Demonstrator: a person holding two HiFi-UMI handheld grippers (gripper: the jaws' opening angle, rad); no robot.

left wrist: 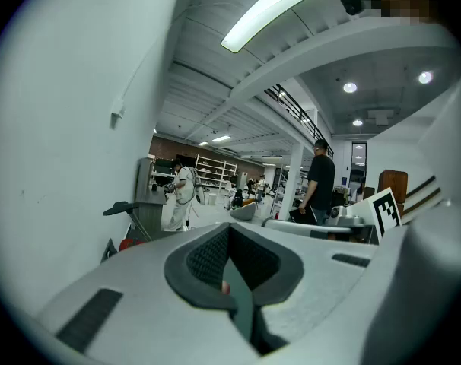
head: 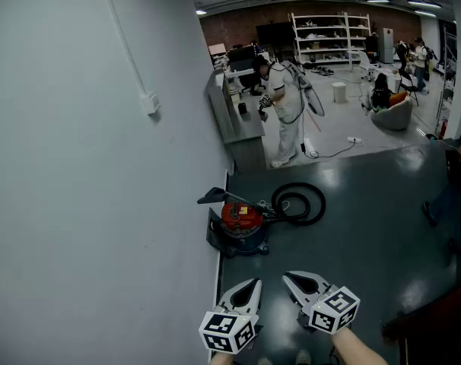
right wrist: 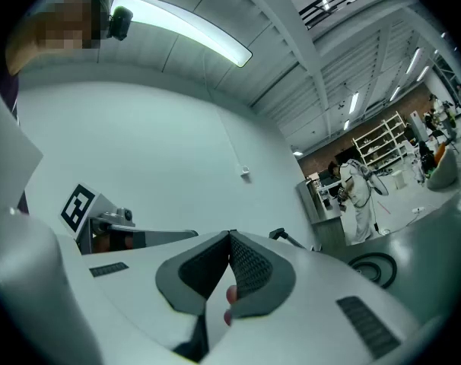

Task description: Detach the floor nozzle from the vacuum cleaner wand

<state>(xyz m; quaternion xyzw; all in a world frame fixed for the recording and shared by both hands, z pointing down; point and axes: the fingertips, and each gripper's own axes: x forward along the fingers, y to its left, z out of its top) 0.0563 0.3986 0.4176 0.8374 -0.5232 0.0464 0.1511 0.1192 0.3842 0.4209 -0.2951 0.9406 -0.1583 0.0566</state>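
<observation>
- Left tool (head: 252,284) and right tool (head: 288,277): jaws together, empty.
- Red vacuum cleaner (head: 240,220) sits against the wall (head: 101,204), its nozzle (head: 213,197) raised, well apart from both.
- Hose coil (head: 299,202) shows in the head and right gripper views, not the left.

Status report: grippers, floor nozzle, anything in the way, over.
Left hand-held gripper and right hand-held gripper shut, empty. Vacuum cleaner by wall ahead, floor nozzle untouched. Coiled hose beside it.

Left gripper (head: 253,286): white pointed shell — dark grey ribbed pads (left wrist: 208,255), dark slots (left wrist: 90,319) on its flanks.
Right gripper (head: 289,278): same white shell — grey ribbed lining.
Marker cubes (head: 229,331): white, black square patterns on each face.
</observation>
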